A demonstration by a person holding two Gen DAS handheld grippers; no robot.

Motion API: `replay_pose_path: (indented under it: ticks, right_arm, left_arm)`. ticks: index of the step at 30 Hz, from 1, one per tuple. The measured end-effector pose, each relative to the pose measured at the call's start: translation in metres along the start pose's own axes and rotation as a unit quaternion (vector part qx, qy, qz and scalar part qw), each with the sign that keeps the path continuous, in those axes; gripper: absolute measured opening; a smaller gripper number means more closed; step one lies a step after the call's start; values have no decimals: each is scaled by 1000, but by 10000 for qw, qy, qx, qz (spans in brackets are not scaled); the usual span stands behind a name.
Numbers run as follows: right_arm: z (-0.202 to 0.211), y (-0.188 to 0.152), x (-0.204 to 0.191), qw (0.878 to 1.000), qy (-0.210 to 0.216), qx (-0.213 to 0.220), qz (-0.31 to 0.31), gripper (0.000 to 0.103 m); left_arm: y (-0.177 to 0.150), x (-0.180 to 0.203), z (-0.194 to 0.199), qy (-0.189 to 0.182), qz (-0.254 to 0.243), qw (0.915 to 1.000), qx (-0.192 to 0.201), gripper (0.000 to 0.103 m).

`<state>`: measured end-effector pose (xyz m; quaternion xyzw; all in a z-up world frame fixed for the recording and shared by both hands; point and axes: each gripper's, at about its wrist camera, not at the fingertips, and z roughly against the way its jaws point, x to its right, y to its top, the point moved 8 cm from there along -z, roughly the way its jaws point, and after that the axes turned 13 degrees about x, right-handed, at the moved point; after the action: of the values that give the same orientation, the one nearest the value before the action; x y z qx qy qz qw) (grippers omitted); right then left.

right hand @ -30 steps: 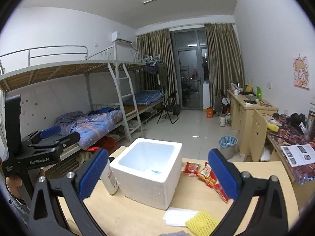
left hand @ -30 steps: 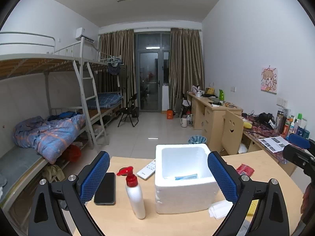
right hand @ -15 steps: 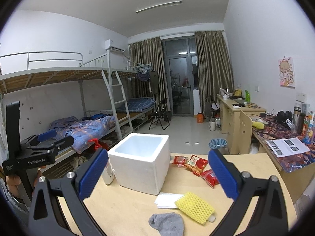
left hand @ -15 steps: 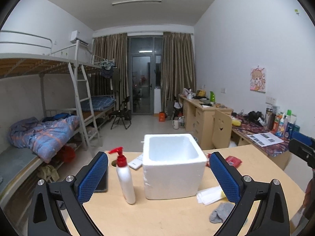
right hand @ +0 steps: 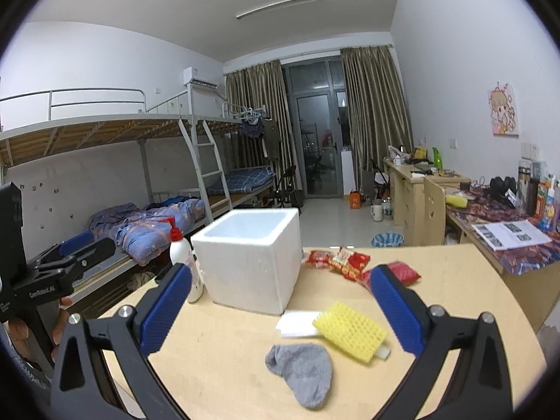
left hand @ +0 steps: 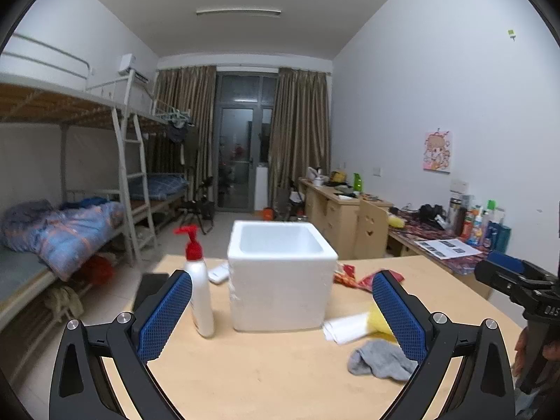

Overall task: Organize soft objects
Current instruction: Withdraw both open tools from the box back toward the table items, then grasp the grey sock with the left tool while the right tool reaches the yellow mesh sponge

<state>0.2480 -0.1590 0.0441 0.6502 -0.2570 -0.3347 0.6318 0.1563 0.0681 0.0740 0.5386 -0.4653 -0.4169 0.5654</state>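
I'm holding the left gripper (left hand: 281, 309) above the near edge of the table (left hand: 266, 378) with its blue pads spread wide and nothing between them; the right gripper (right hand: 280, 309) is hanging the same way, pads wide apart and gripping nothing; the left-wrist view is catching the right gripper at its far right edge, and the right-wrist view is catching the left one at its far left; I'm seeing the grey sock (right hand: 302, 367) lying crumpled on the table near its front edge, below and between the right gripper's fingers, touching neither; the yellow foam net (right hand: 350, 330) is sitting just beside the sock, overlapping a folded white cloth (right hand: 297, 323); the white foam box (right hand: 250, 262) is standing upright and open-topped farther back, in front of both grippers; its inside is not showing from here; a white pump bottle (left hand: 199, 294) with a red top is standing just left of the box; red snack packets (right hand: 350, 260) are lying right of the box; a white remote (left hand: 218, 274) is peeking out behind the bottle; a dark phone (left hand: 150, 288) is lying at the table's left edge.
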Motion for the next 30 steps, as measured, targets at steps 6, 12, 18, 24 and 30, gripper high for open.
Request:
replay_pose_path:
  ticks: [6, 12, 18, 24, 30]
  right_arm:
    - [10, -33, 8, 9994, -200, -290, -44, 103]
    - [16, -58, 11, 9984, -298, -485, -8, 103]
    - [12, -61, 16, 9983, -218, -508, -206, 103]
    - [-5, -71, 38, 9957, -430, -756, -326, 103]
    - [-18, -82, 55, 9914, -655, -1102, -270, 103]
  left_arm:
    - [-36, 2, 7, -207, 219, 9993, -200, 103]
    - [-65, 13, 7, -349, -61, 9987, -362, 103]
    - [-80, 30, -5, -684, -124, 9960, -554, 103]
    - [-89, 50, -26, -962, -234, 9927, -689, 103]
    - [-114, 75, -62, -1239, -310, 9846, -1190, 103]
